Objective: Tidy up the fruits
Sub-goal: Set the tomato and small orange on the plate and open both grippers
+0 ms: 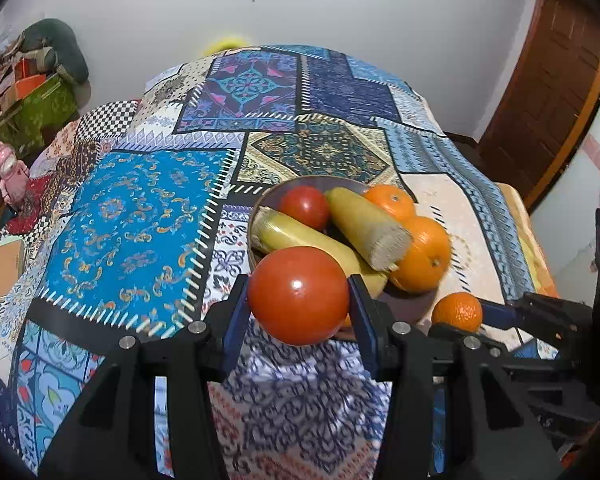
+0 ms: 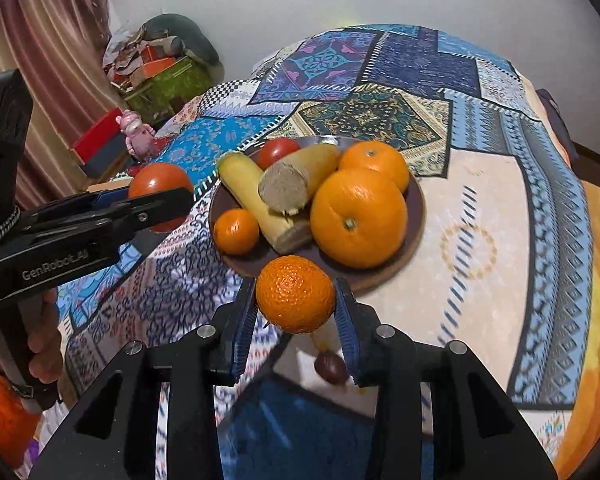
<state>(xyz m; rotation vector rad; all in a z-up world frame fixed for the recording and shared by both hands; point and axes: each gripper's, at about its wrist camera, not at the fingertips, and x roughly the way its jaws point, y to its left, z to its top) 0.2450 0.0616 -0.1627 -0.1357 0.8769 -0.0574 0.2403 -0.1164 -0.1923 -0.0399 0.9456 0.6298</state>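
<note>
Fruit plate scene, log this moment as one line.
left gripper: holds tomato | right gripper: holds mandarin | plate: oranges, bananas, tomato, mandarin

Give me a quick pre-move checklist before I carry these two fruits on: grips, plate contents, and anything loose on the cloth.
1. Left gripper grip on the tomato: ok, both pads against its sides.
2. Right gripper grip on the mandarin: ok, pinched between both pads.
3. Two grippers apart from each other: ok, a gap shows between them in the right wrist view.
4. Plate load settled: ok, second tomato, two banana pieces, two oranges and a small mandarin lie on it.
5. Dark round thing on the cloth below the right gripper: cannot tell what it is.
6. Drop-off spot for the fruits: cannot tell, none in view.
</note>
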